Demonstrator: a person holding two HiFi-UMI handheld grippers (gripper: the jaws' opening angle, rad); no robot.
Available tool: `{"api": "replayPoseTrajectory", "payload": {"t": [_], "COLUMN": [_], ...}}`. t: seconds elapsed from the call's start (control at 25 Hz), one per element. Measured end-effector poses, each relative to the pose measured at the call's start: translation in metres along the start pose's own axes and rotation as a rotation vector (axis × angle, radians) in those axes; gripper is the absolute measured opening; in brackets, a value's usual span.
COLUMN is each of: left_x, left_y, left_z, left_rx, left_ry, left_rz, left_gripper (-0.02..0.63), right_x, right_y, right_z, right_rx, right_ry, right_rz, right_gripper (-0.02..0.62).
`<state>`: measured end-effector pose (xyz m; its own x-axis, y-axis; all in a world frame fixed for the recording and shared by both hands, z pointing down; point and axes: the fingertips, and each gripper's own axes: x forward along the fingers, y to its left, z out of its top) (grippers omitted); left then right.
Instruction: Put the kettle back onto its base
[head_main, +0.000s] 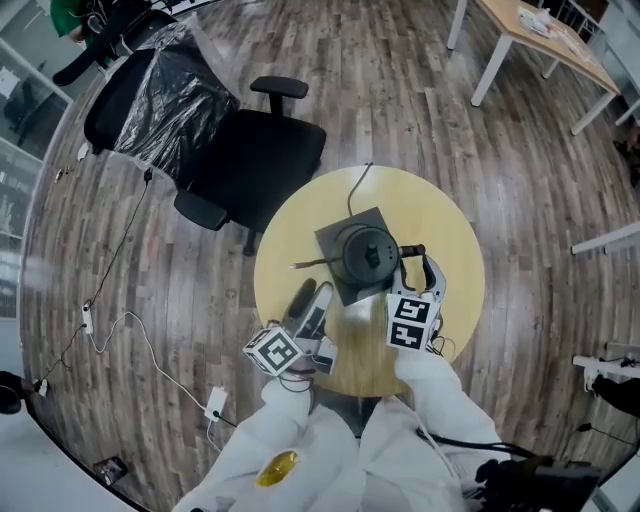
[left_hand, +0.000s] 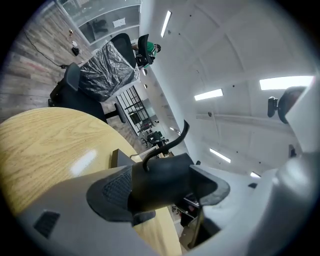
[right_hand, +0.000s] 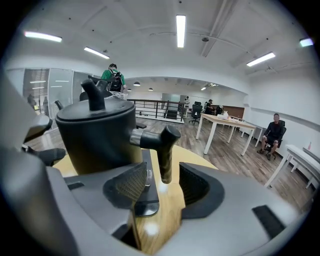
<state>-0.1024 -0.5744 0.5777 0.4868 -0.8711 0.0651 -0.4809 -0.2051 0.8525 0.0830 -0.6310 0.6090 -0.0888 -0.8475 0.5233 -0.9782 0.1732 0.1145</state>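
A black gooseneck kettle (head_main: 365, 254) stands on a dark square base (head_main: 340, 232) in the middle of the round wooden table (head_main: 445, 235). My right gripper (head_main: 418, 266) is at the kettle's right side and is open. The kettle's hanging handle (right_hand: 164, 152) sits in the gap, clear of both pads (right_hand: 131, 183). My left gripper (head_main: 308, 301) lies low at the table's near left, a short way off the base, and is open. In the left gripper view the dark kettle body (left_hand: 165, 180) fills the gap ahead of the jaws, its thin curved spout (left_hand: 175, 142) rising above.
A cord (head_main: 357, 185) runs from the base over the table's far edge. A black office chair (head_main: 255, 150) with a plastic-wrapped back (head_main: 165, 95) stands beyond the table. Cables (head_main: 130, 330) trail on the wood floor at left. White desks (head_main: 540, 35) stand at the far right.
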Motion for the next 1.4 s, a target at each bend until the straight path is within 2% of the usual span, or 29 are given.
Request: {"api": "replayPoseTrajectory", "payload": {"t": [0.24, 0.28, 0.36, 0.4, 0.48, 0.6, 0.68, 0.72, 0.76, 0.8, 0.88, 1.04, 1.4], "left_x": [-0.018, -0.022, -0.032, -0.037, -0.047, -0.063, -0.080, -0.090, -0.100, -0.109, -0.124, -0.139, -0.140], "left_y": [-0.027, -0.034, -0.049, -0.059, -0.085, -0.125, -0.141, -0.144, -0.146, -0.146, -0.146, -0.144, -0.153], "left_z": [-0.020, -0.025, -0.036, -0.041, -0.048, -0.062, -0.075, -0.081, -0.086, -0.091, -0.100, -0.121, -0.123], "left_rx": [-0.012, 0.000, 0.054, 0.093, 0.186, 0.362, 0.472, 0.517, 0.550, 0.569, 0.561, 0.527, 0.524], "left_ry": [-0.033, -0.037, -0.034, -0.030, -0.014, 0.033, 0.066, 0.077, 0.082, 0.082, 0.074, 0.098, 0.101], "left_rz": [0.000, 0.003, 0.006, 0.000, -0.019, -0.048, -0.017, 0.011, 0.043, 0.070, 0.098, 0.097, 0.067], "left_gripper": [0.341, 0.319, 0.177, 0.132, 0.000, 0.000, 0.000, 0.001, 0.000, 0.000, 0.000, 0.000, 0.000], "right_x": [-0.041, -0.052, -0.076, -0.089, -0.117, -0.160, -0.190, -0.204, -0.217, -0.228, -0.242, -0.255, -0.264], "right_y": [0.001, 0.004, 0.015, 0.021, 0.031, 0.038, 0.038, 0.037, 0.037, 0.038, 0.040, 0.045, 0.058], "right_z": [-0.016, -0.018, -0.020, -0.019, -0.018, -0.023, -0.031, -0.035, -0.038, -0.040, -0.041, -0.044, -0.044], "right_rx": [0.063, 0.066, 0.059, 0.053, 0.048, 0.068, 0.095, 0.111, 0.122, 0.127, 0.120, 0.094, 0.066], "right_ry": [0.012, 0.005, -0.019, -0.035, -0.064, -0.080, -0.078, -0.078, -0.081, -0.088, -0.105, -0.132, -0.148], "right_rz": [0.035, 0.058, 0.113, 0.140, 0.192, 0.261, 0.294, 0.309, 0.323, 0.337, 0.358, 0.368, 0.384], "right_gripper": [0.190, 0.190, 0.190, 0.190, 0.190, 0.182, 0.158, 0.122, 0.049, 0.034, 0.012, 0.012, 0.012]}}
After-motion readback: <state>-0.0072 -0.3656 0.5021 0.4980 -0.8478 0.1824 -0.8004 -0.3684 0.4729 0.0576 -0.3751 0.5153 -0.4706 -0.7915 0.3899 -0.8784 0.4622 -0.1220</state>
